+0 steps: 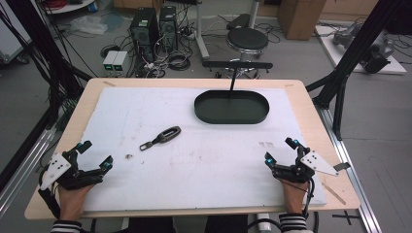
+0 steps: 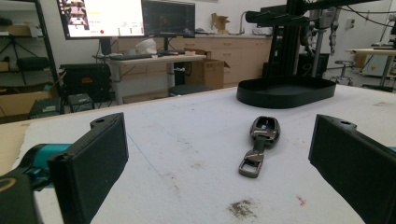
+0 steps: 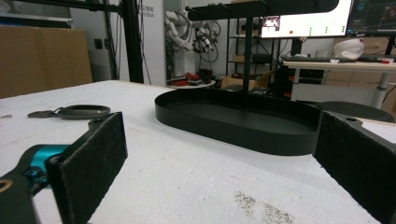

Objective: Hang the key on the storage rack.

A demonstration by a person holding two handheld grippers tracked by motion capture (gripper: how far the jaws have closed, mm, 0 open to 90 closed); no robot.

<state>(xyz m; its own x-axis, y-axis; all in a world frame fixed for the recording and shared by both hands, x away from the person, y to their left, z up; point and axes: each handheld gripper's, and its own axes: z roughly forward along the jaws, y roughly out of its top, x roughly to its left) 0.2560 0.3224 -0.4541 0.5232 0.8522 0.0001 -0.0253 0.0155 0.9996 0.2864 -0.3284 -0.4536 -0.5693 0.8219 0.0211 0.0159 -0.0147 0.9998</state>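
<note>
A dark key fob with a metal clip (image 1: 162, 137) lies flat on the white foam mat (image 1: 194, 160), left of centre. A black oval tray (image 1: 231, 107) sits empty at the back of the mat. My left gripper (image 1: 96, 155) rests at the front left corner, open, nothing between its jaws; the key fob (image 2: 259, 142) lies ahead of it, and the tray (image 2: 286, 91) beyond. My right gripper (image 1: 279, 150) rests at the front right, open and empty. Ahead of it stands the tray (image 3: 243, 123), with the key fob (image 3: 74, 112) far off to the left.
A black T-shaped stand (image 1: 236, 65) rises behind the tray. The wooden table edge (image 1: 63, 121) frames the mat. Black frame posts (image 1: 340, 73) stand at the right. A stool (image 1: 248, 40), computer towers (image 1: 154, 29) and cables lie on the floor beyond.
</note>
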